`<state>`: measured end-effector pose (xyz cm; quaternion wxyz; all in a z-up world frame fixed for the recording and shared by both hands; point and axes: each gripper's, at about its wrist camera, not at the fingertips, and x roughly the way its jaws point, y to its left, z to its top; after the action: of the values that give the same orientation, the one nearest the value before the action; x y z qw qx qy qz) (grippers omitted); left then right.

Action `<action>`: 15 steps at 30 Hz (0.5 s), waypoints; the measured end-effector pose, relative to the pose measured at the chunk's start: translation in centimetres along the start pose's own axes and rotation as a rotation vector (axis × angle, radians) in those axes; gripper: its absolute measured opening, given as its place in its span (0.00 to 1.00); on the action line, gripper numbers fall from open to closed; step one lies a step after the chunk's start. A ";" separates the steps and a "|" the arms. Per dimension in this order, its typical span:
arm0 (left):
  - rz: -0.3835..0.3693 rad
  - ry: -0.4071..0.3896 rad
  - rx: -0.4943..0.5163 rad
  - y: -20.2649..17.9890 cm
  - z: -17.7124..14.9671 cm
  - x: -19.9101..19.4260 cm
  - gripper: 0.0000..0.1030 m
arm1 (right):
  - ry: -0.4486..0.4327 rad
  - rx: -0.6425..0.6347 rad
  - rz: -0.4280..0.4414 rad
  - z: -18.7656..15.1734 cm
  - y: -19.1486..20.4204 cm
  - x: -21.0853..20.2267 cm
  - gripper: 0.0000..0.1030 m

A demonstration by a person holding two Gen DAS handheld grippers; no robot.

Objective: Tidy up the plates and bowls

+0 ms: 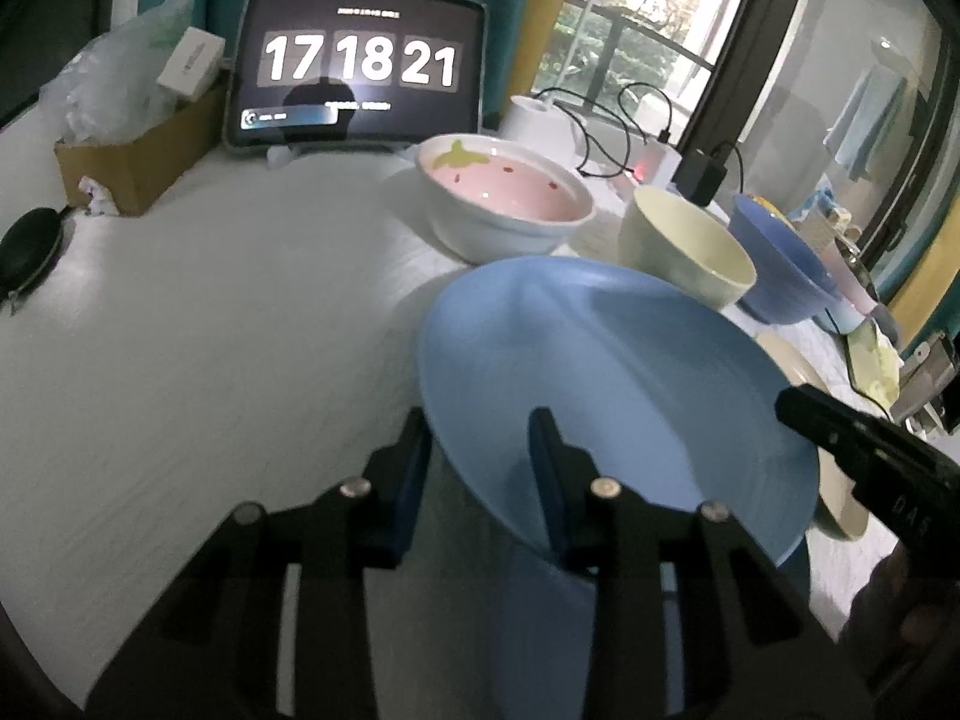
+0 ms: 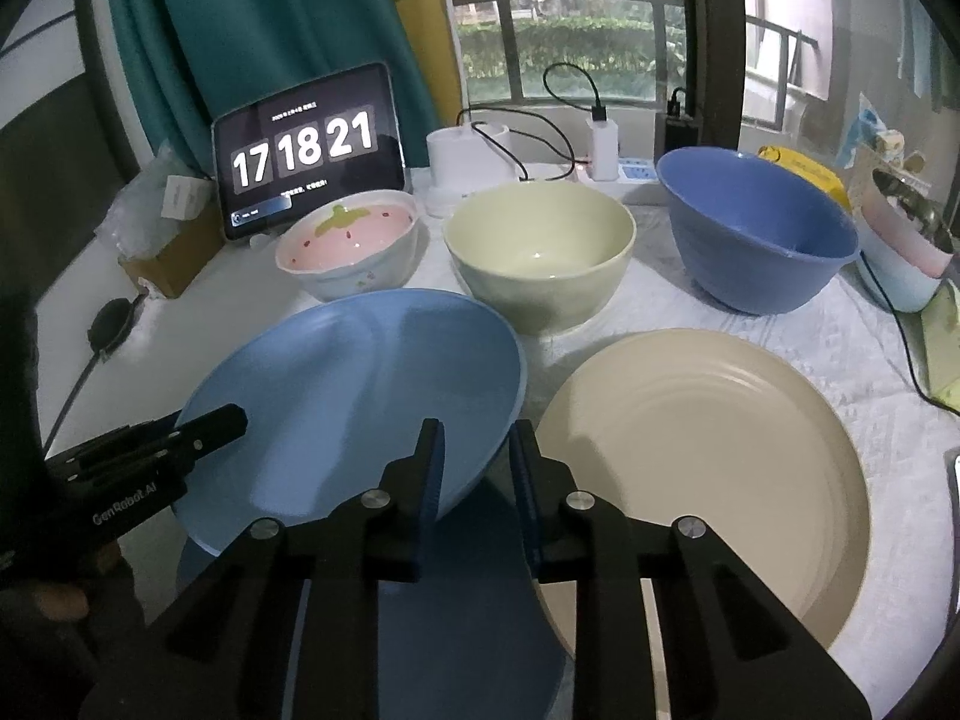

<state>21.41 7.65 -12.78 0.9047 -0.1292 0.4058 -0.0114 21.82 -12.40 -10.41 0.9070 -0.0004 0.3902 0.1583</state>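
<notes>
Beside the beige plate [image 2: 708,468] we tilt the blue plate [image 2: 360,396], both grippers' fingers [image 2: 433,468] straddling its rim, pinch unclear; bowls [image 2: 540,258] unstacked, nothing sorted.

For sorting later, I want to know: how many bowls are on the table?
3, in a back row: strawberry-pattern bowl on the left, cream bowl in the middle, dark blue bowl on the right. Others may be hidden.

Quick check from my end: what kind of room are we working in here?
Probably a home, at a cloth-covered table by a balcony window. Teal curtains hang behind, a tablet showing a clock stands propped at the back, and household bowls and plates, like the beige plate, cover the table.
</notes>
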 end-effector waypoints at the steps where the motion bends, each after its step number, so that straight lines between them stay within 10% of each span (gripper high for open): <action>1: 0.000 -0.003 -0.001 0.1 0.0 -0.2 0.33 | -0.005 -0.001 0.001 -0.1 0.1 -0.2 0.23; 15: 0.022 -0.067 0.033 -1.0 -1.8 -4.0 0.33 | -0.050 -0.011 0.008 -1.7 0.7 -3.3 0.23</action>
<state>17.48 6.76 -10.77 0.9198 -0.1102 0.3766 -0.0041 18.29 -12.93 -9.22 0.9157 0.0003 0.3668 0.1640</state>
